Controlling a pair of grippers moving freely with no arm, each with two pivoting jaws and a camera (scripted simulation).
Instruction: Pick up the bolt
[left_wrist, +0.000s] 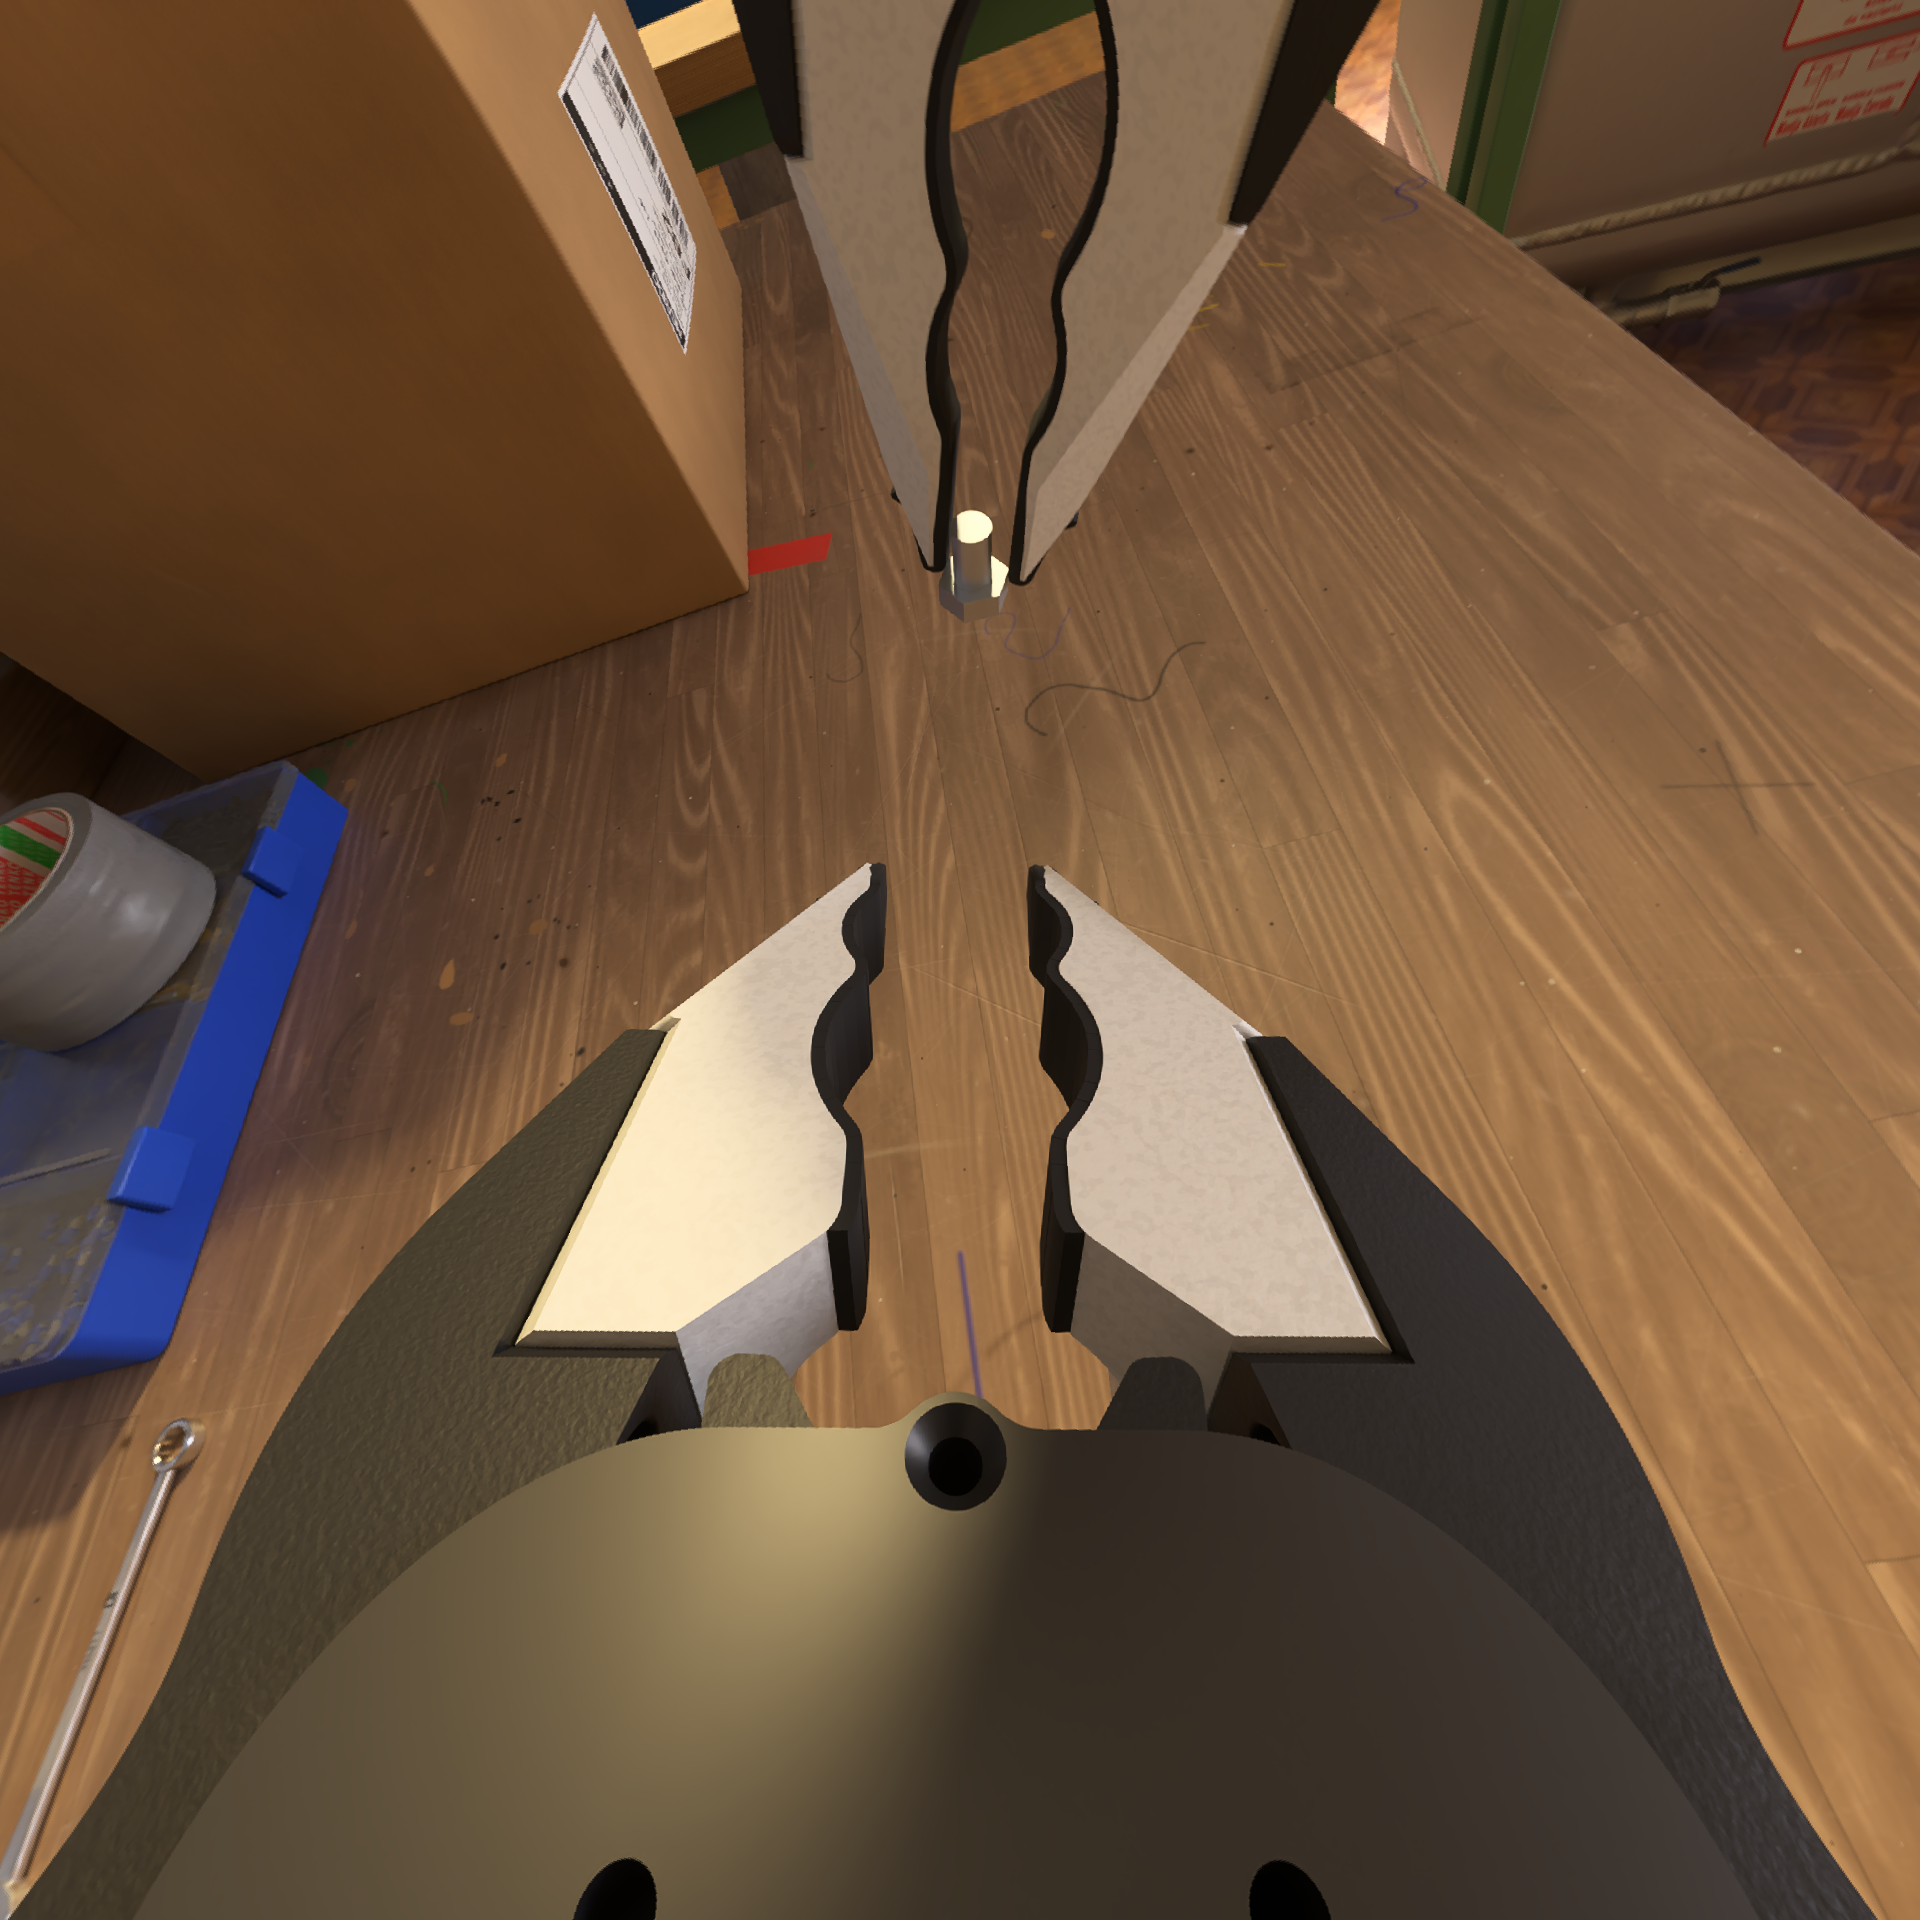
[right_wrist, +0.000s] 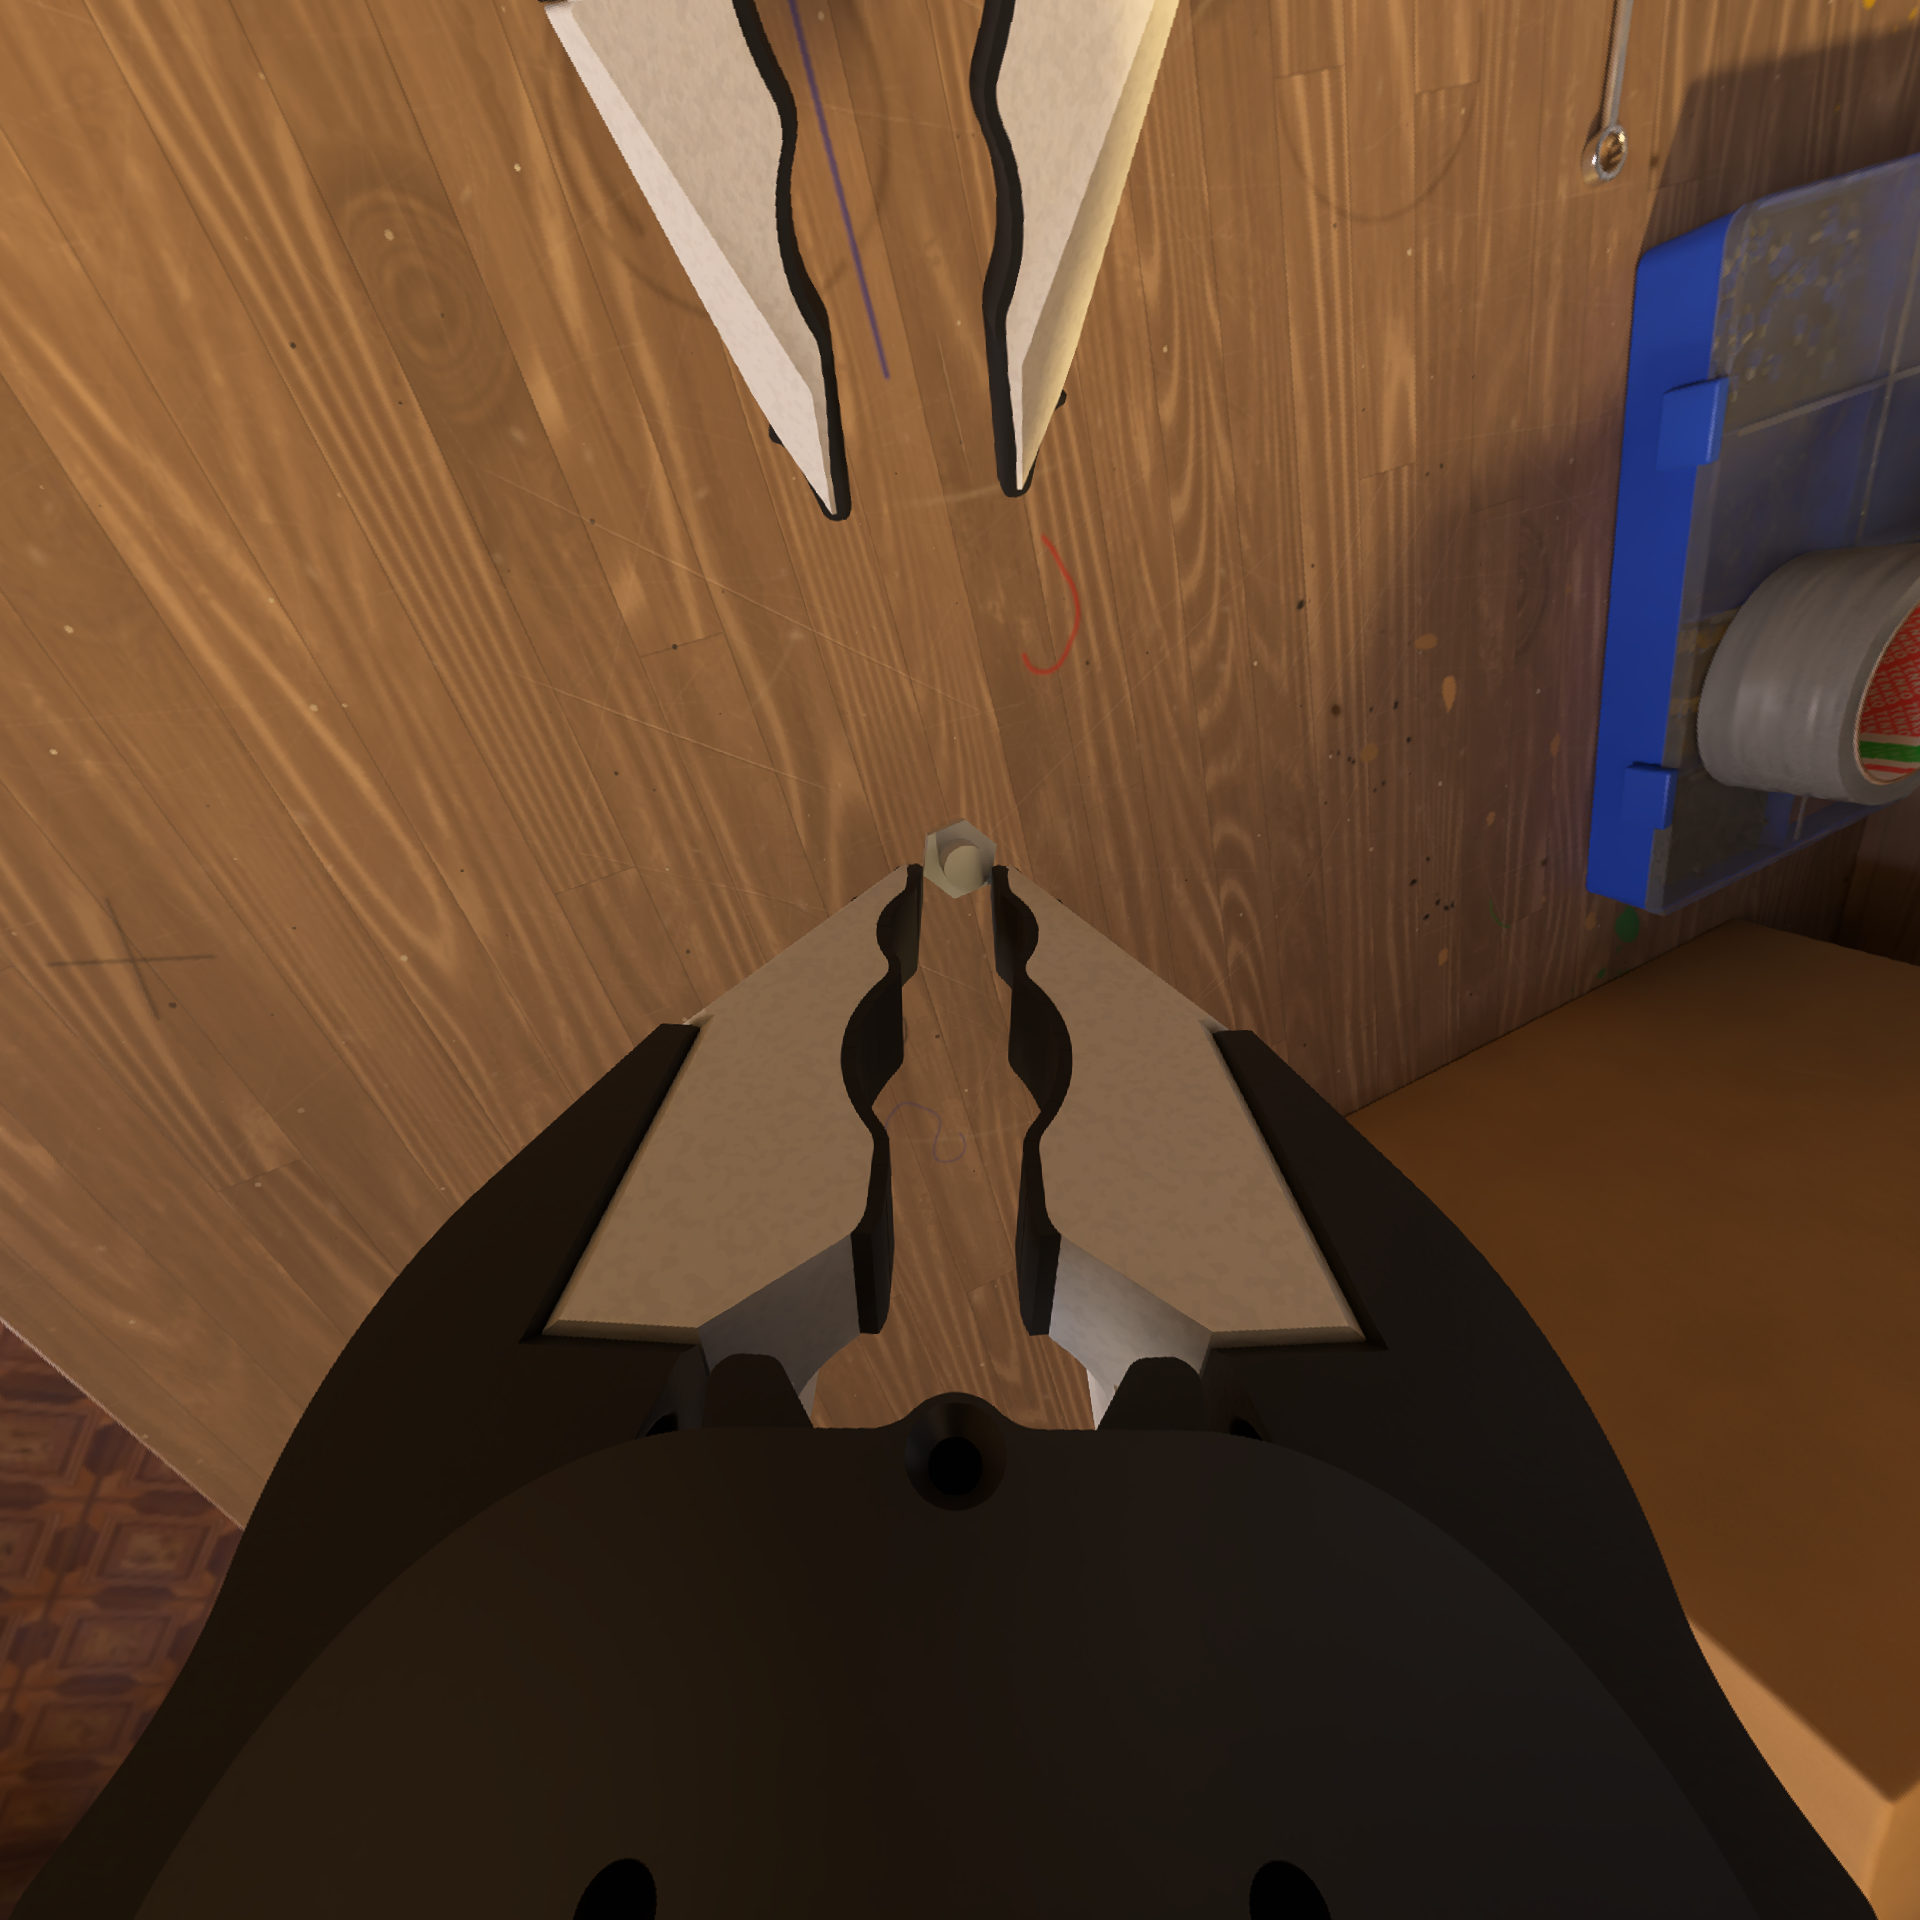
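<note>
**A:** Between the right gripper (right_wrist: 956, 883) fingertips: bolt (right_wrist: 958, 860), standing head-down on the wooden table (right_wrist: 416, 623), shank up. Tips sit either side of the shank, close in. Actual pad contact on the shank I can't confirm from either view.

**B:** Lifted?

**A:** No. From the left wrist view the hex head of the bolt (left_wrist: 974, 566) rests on the table (left_wrist: 1351, 831), right gripper (left_wrist: 974, 566) coming straight down over it.

**B:** Left one?

**A:** Left gripper (left_wrist: 956, 883) has its jaws apart, nothing between them, only bare wood showing through the gap. It's well short of the bolt, pointed at it. In the right wrist view its tips (right_wrist: 925, 499) hang ahead of the bolt, apart from it.

**B:** Surroundings?

**A:** Left of the right gripper as the left camera sees it: cardboard box (left_wrist: 343, 364) with a white label, near the bolt but not touching. A strip of red tape (left_wrist: 790, 553) lies at the box's corner. Further out, left of the left gripper: blue parts case (left_wrist: 223, 1039) with a clear lid, grey tape roll (left_wrist: 99, 920) lying on top of it. Nearest the camera on that side, a metal eye bolt (left_wrist: 104, 1621) lies flat on the table. Pen scribbles on the wood around the bolt.
</note>
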